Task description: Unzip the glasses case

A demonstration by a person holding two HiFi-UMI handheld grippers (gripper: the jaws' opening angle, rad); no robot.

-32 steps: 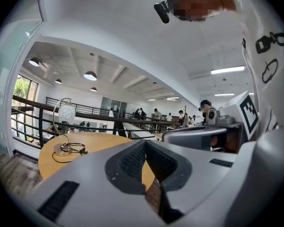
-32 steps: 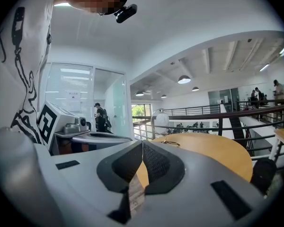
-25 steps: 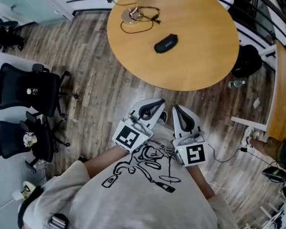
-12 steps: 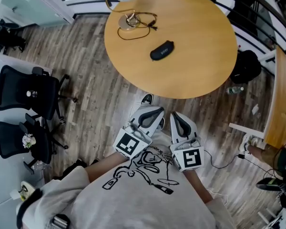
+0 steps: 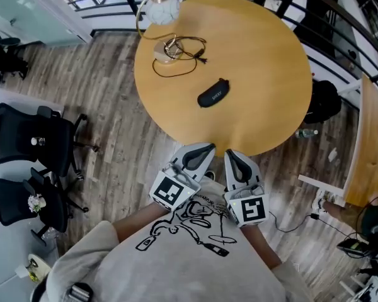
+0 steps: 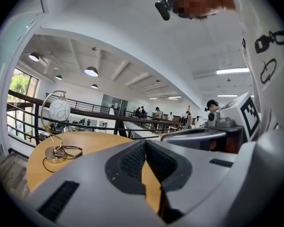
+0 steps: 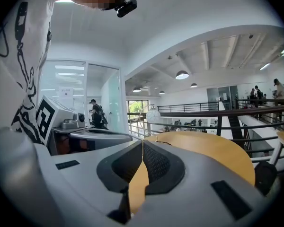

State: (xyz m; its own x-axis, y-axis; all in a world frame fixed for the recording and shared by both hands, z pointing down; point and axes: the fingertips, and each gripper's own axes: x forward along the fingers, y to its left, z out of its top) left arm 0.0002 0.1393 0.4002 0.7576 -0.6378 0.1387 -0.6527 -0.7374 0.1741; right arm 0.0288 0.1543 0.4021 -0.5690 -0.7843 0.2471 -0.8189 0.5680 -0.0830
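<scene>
A round wooden table (image 5: 258,74) stands on a grey-brown plank floor (image 5: 113,124), with a globe lamp (image 5: 159,8) at its far edge. Two black office chairs (image 5: 34,134) sit to the left. A dark railing (image 5: 340,24) curves behind. Round lights (image 6: 90,71) hang from the white ceiling.

White print on glasses case (image 5: 213,93): unreadable.

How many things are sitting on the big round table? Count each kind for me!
Glasses case: 1
Lamp: 1
Black cable: 1
Total: 3 things on the table
</scene>
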